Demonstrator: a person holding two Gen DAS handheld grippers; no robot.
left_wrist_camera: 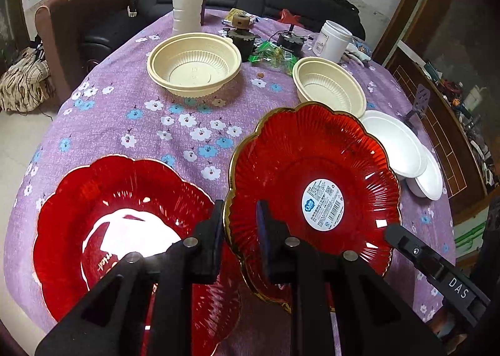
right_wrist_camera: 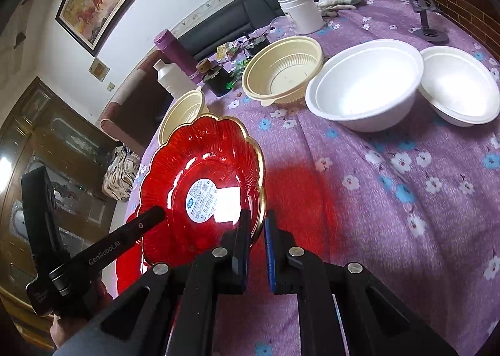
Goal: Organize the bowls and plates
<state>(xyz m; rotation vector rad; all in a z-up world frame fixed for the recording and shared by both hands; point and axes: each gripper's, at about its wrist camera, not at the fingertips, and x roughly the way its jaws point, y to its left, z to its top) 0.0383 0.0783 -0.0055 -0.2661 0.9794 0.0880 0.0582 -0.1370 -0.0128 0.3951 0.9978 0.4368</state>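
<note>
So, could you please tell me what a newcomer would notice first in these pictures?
The red scalloped plate, gold-rimmed and labelled, lifted at the front with both hand-held grippers clamped on its rim. A second red plate lies left of it on the purple flowered tablecloth; two white bowls sit right.

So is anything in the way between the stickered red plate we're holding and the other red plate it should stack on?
Nothing visible. The stickered red plate, gripped at its rim by the left tongs and right tongs, sits tilted right beside the other red plate; only bare tablecloth lies around them.
</note>
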